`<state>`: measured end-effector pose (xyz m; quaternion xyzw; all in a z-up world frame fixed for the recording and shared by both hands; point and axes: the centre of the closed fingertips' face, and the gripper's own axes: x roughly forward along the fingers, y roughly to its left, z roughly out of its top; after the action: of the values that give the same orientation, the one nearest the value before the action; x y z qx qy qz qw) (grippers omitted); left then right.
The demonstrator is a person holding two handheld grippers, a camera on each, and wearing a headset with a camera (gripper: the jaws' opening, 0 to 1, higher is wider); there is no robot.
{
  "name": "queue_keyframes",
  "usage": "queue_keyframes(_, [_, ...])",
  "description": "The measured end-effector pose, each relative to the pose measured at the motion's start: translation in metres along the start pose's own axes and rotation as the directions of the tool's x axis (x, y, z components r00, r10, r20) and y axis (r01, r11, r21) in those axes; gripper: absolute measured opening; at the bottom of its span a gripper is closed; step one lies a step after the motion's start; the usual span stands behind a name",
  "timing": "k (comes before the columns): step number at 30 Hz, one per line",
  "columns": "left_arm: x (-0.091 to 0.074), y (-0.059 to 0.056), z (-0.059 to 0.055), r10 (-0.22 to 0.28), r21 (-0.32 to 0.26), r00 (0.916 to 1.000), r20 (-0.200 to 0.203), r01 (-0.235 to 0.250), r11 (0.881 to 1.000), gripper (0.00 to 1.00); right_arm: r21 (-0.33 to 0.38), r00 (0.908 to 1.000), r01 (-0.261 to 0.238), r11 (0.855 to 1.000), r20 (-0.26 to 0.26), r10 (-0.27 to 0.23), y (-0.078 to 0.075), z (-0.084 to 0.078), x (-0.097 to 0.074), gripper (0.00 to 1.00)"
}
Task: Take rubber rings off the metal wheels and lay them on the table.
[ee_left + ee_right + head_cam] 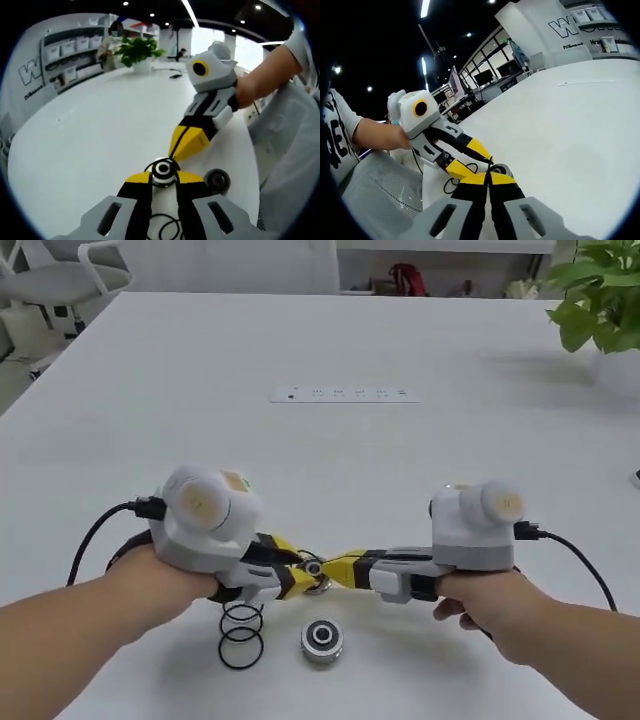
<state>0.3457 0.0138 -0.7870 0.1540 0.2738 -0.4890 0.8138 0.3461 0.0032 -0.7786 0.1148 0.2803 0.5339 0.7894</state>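
Note:
My left gripper [305, 576] [163, 178] is shut on a small metal wheel [314, 569] [163, 169], held just above the white table [330, 470]. My right gripper [329, 569] [489, 176] comes in from the right. Its yellow jaws are pinched together on the thin black rubber ring [150, 165] at that wheel's edge. Below the grippers, two loose rubber rings [242, 635] [167, 228] lie overlapping on the table. A second metal wheel [322, 637] [218, 180] lies flat to their right.
A flat white socket strip [343, 394] is set in the table's middle. A green plant [598, 295] stands at the far right corner and office chairs [60, 275] at the far left. Black cables [95, 535] trail from both grippers.

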Motion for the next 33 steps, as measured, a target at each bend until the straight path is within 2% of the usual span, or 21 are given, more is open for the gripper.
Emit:
queue_keyframes(12, [-0.028,0.001,0.009,0.008,-0.001,0.9975,0.07,-0.008,1.0,0.34,0.0,1.0,-0.009,1.0,0.001,0.009,0.003,0.002,0.001,0.0])
queue_keyframes(18, [-0.039,-0.004,0.009,-0.013,0.016,0.9958,0.091,0.011,1.0,0.41,0.001,0.9997,-0.025,1.0,0.0,0.025,0.007,0.003,0.002,0.0])
queue_keyframes(27, [-0.059,-0.013,0.018,-0.022,0.029,0.9898,0.141,0.018,0.999,0.52,0.0,0.9988,-0.049,0.999,0.004,0.049,0.016,0.007,0.005,0.0])
queue_keyframes(33, [-0.071,-0.017,0.018,-0.029,0.043,0.9877,0.154,0.023,0.999,0.57,0.001,0.9979,-0.065,0.998,0.005,0.065,0.022,0.009,0.008,0.0])
